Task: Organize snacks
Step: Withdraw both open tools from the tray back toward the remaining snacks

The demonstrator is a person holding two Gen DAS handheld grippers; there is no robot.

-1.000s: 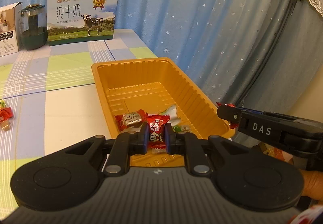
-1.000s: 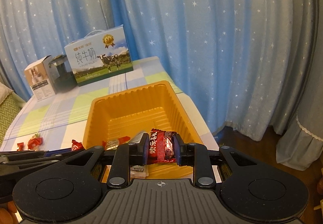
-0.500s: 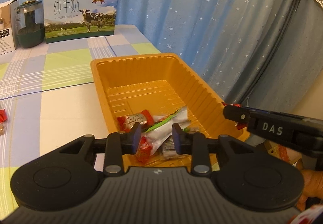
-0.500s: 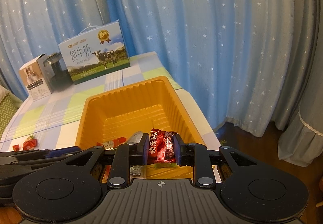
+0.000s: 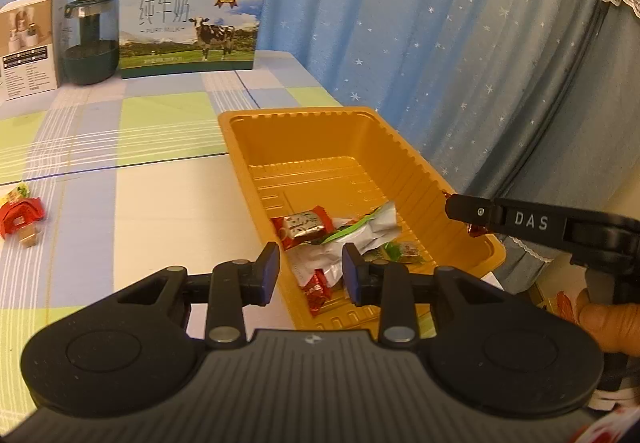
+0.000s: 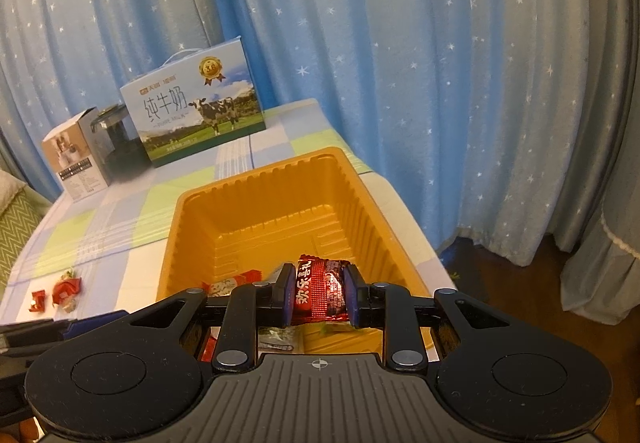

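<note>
My left gripper (image 5: 310, 271) has just been opening: its jaws stand a little apart with nothing pinched between them, held over the near end of the ribbed orange plastic tray (image 5: 404, 151). Just below and beyond my left fingertips, a small red-wrapped candy (image 5: 318, 289) lies on the tray floor, beside a white-and-green crumpled wrapper (image 5: 360, 231) and a red-and-silver foil sweet (image 5: 304, 225). My right gripper (image 6: 318, 293) is clamped tight on a dark red rectangular snack packet with white lettering (image 6: 320, 291), gripped upright by its two sides above the tray's near end. Far to the left of my left jaws, loose red sweets (image 5: 20, 213) lie on the checked tablecloth (image 5: 160, 115).
</note>
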